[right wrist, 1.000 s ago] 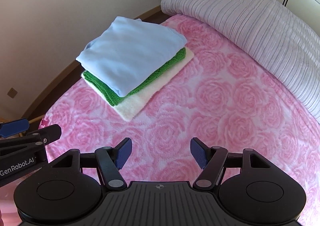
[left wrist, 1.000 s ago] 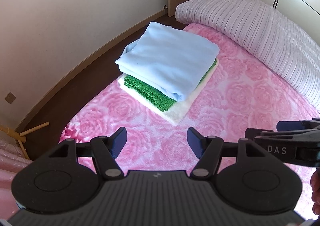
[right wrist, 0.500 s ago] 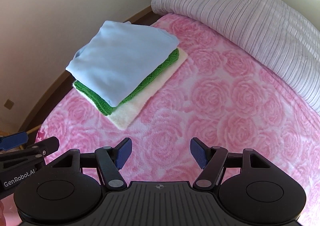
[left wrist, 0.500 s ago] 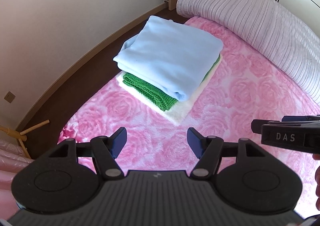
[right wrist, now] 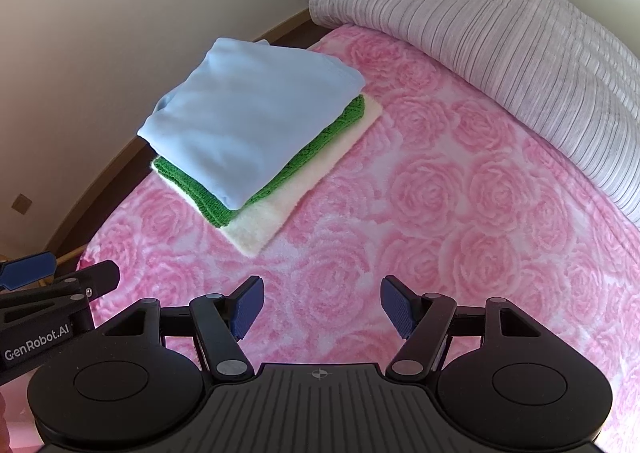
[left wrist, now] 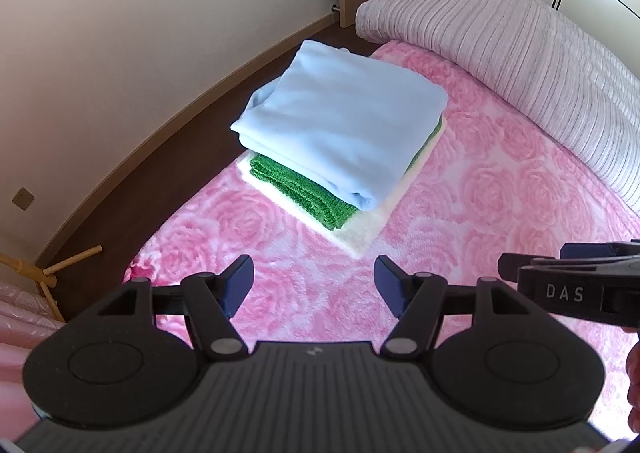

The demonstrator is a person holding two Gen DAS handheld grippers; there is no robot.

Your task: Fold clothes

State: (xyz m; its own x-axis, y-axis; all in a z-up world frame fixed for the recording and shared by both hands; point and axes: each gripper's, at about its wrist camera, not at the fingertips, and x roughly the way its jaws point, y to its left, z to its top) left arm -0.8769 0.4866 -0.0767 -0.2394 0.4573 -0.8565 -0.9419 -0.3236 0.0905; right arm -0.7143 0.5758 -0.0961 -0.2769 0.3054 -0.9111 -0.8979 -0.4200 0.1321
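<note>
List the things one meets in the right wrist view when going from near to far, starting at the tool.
Right tool → bare pink rose blanket → cream cloth at the stack's bottom → green knit → light blue garment on top → striped lilac duvet.

Pink rose bed [right wrist: 460, 213]: cream cloth [right wrist: 276, 213] w/ stack, striped duvet [right wrist: 500, 33].

Both wrist views look down-forward over bed [left wrist: 500, 213], near; share clothes stack [left wrist: 344, 125]

folded clothes stack [left wrist: 340, 125] on bedspread [left wrist: 500, 205]
</note>
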